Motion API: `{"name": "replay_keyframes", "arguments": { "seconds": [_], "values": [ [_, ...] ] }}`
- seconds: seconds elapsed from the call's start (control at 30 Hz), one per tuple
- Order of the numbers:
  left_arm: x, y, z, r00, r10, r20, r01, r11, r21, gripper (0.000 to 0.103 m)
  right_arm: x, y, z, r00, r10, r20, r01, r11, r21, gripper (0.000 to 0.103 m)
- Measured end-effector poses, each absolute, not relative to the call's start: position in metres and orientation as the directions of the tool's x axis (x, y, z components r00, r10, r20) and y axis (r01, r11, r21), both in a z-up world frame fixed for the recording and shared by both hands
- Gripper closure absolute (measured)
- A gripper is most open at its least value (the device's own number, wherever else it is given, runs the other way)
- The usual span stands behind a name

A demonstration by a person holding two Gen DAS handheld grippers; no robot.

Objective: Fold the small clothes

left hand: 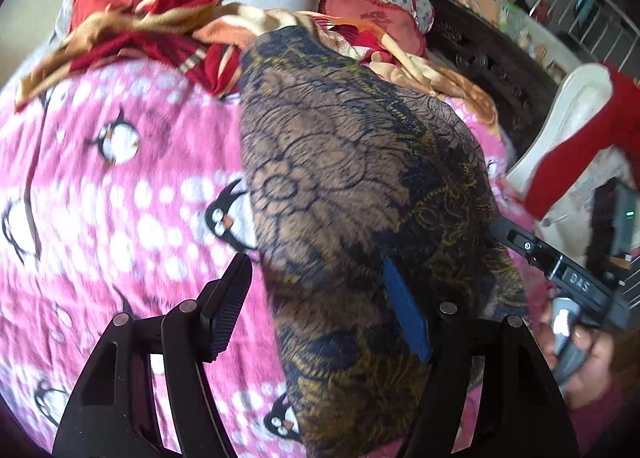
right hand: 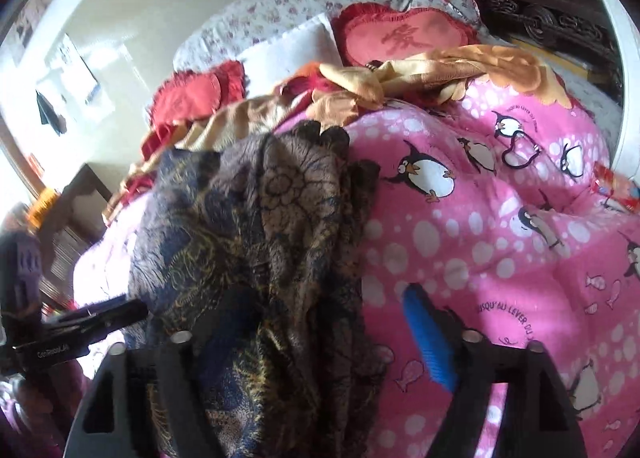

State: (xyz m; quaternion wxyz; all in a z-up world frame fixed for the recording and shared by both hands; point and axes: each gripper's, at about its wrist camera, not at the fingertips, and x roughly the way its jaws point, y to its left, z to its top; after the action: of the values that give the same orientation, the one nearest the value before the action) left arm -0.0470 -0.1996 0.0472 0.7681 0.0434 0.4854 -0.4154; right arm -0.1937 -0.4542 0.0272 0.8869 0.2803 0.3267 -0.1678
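Observation:
A dark brown and navy lace-patterned garment point(left hand: 352, 186) lies in a long band on the pink penguin blanket point(left hand: 120, 198). My left gripper point(left hand: 316, 306) is open, its jaws wide apart; the cloth's near end lies over its blue-padded finger point(left hand: 404, 306), and the black finger point(left hand: 230, 298) rests on the blanket. In the right wrist view the same garment point(right hand: 256, 234) is bunched and drapes over the left finger of my right gripper point(right hand: 320, 334), which is open; its blue pad point(right hand: 428, 338) stands clear over the blanket point(right hand: 500, 238). The right gripper also shows in the left view point(left hand: 560, 266).
Red and gold crumpled cloth point(left hand: 152, 18) and red frilled cushions point(right hand: 404, 34) lie at the bed's head with a floral pillow point(right hand: 280, 6). A dark carved headboard point(left hand: 492, 54) and a white chair with red cloth point(left hand: 580, 126) stand to the right.

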Motion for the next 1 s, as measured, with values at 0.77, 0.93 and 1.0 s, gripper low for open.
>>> {"name": "replay_keyframes", "arguments": {
  "seconds": [0.77, 0.93, 1.0],
  "values": [
    [-0.066, -0.15, 0.084, 0.052, -0.684, -0.727, 0.683, 0.556, -0.474, 0.074, -0.192, -0.409, 0.078, 0.816, 0.216, -0.536, 0.237, 0.722, 0.65, 0.083],
    [-0.093, -0.076, 0.085, 0.055, -0.635, -0.771, 0.652, 0.607, -0.454, 0.074, -0.197, -0.356, 0.068, 0.772, 0.317, -0.551, 0.201, 0.7, 0.686, 0.082],
    [-0.105, -0.059, 0.072, 0.068, -0.584, -0.809, 0.641, 0.647, -0.413, 0.074, -0.193, -0.329, 0.049, 0.71, 0.321, -0.626, 0.229, 0.736, 0.637, 0.076]
  ]
}}
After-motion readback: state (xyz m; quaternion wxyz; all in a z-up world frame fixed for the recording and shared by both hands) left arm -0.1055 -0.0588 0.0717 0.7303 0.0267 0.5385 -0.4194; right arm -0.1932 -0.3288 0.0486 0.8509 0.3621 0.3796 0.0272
